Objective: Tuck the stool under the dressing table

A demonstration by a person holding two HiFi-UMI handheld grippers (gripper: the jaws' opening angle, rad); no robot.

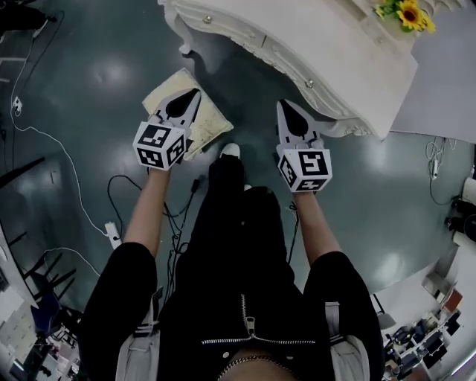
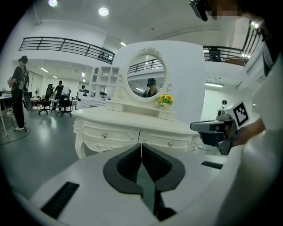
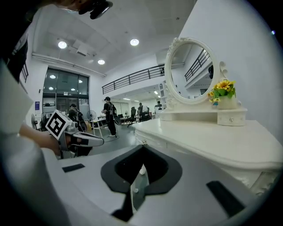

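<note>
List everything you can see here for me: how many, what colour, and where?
dressing table: one, white, against the wall
mirror: one, oval, white frame, on the dressing table
sunflowers: one bunch, yellow, on the table's raised shelf
stool: one, cream cushion, on the floor before the table, not under it
power strip: one, white, on the floor among cables
bystanders: several, dark clothes, far across the hall
left hand-held gripper: one, grey, shut, empty, above the stool
right hand-held gripper: one, grey, shut, empty, near the table's edge
</note>
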